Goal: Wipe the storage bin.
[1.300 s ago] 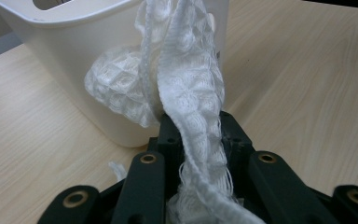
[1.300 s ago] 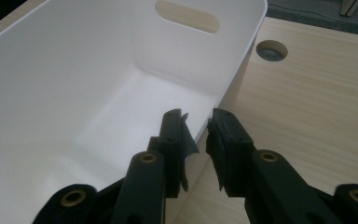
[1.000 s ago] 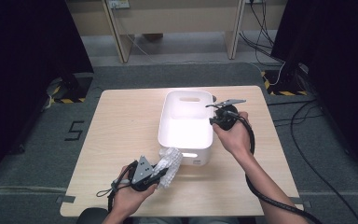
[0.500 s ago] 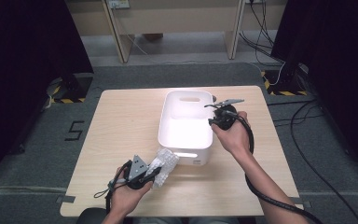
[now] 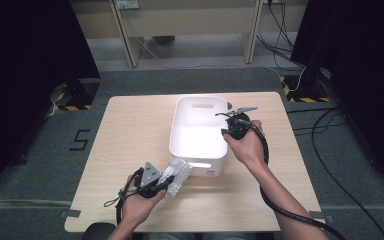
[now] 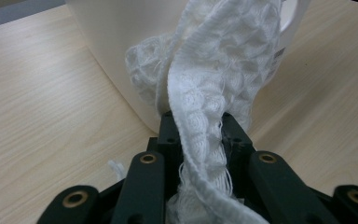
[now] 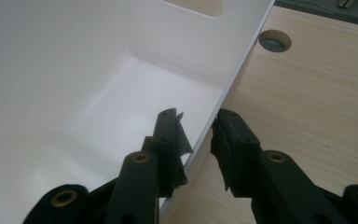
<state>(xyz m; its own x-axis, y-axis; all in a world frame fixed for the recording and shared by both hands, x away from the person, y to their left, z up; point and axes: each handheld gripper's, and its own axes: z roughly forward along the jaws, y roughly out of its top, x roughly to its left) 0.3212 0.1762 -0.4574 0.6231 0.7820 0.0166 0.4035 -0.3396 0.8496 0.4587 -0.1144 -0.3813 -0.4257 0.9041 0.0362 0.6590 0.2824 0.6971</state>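
A white knitted cloth (image 5: 178, 174) (image 6: 223, 60) hangs bunched from my left gripper (image 5: 170, 181) (image 6: 198, 126), which is shut on it just in front of the front left corner of the white plastic bin (image 5: 200, 164) (image 6: 116, 37). My right gripper (image 5: 226, 131) (image 7: 196, 121) straddles the bin's right wall (image 7: 233, 79), one jaw inside and one outside. Its jaws have just been opening, and a gap shows between the inner pad and the wall. The bin's inside (image 7: 74, 60) is bare white.
The bin stands in the middle of a light wooden table (image 5: 130, 125). A round cable hole (image 7: 275, 41) sits in the tabletop beyond the bin's right side. Cables trail from both grippers. Dark floor and desk legs lie beyond the table's far edge.
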